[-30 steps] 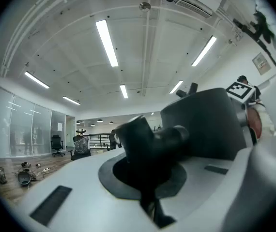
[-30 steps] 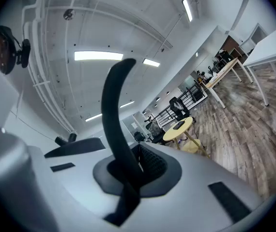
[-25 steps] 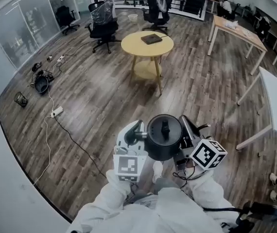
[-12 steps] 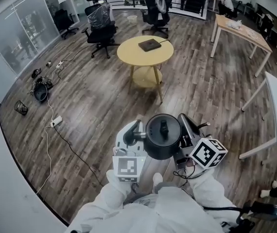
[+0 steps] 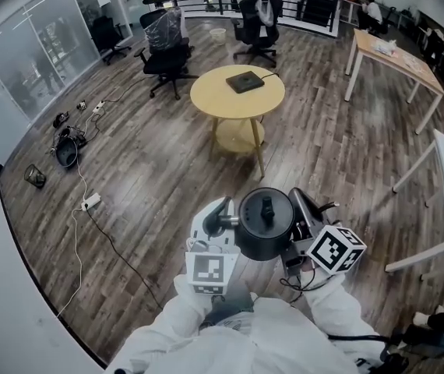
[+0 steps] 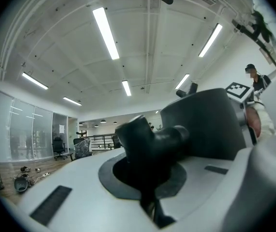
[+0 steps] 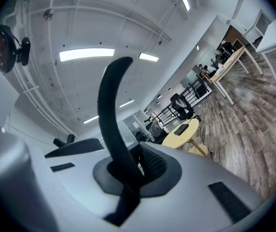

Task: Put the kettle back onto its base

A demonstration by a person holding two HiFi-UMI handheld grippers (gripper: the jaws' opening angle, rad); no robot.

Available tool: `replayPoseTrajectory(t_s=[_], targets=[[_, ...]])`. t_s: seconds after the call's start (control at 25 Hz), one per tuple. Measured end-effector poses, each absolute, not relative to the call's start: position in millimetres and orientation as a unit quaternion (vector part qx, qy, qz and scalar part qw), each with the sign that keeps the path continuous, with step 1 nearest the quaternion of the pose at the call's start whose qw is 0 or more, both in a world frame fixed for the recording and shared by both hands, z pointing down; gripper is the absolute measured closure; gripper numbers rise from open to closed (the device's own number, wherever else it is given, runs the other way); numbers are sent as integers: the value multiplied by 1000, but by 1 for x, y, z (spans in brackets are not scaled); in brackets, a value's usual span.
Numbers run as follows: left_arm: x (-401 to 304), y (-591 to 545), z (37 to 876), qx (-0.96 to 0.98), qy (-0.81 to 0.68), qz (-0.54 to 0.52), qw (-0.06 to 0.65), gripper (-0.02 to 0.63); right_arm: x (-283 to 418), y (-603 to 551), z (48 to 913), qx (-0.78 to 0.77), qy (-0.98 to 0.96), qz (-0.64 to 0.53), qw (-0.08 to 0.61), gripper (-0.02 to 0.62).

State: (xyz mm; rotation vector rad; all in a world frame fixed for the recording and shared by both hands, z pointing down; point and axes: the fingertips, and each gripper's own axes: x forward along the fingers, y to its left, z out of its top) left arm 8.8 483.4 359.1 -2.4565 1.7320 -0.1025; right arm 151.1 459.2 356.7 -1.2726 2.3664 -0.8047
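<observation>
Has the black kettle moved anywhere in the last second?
Yes. The kettle has been carried forward, closer to the round yellow table ahead.

White sleeves (image 5: 177, 310); left tool (image 5: 220, 218), right tool (image 5: 300, 209) white-shelled; black-white marker cubes (image 5: 209, 269); black cables (image 5: 292, 277).

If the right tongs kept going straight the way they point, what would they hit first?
Likely the round yellow table, across the wooden floor; whether they'd pass over its top is unclear.
</observation>
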Motion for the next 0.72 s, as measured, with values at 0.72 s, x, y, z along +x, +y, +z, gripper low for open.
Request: replayPoseTrajectory(t_s=[0.72], targets=[[-23, 266, 363, -817, 571, -31, 77, 607, 120, 244, 360, -452, 830, -279, 173, 584]])
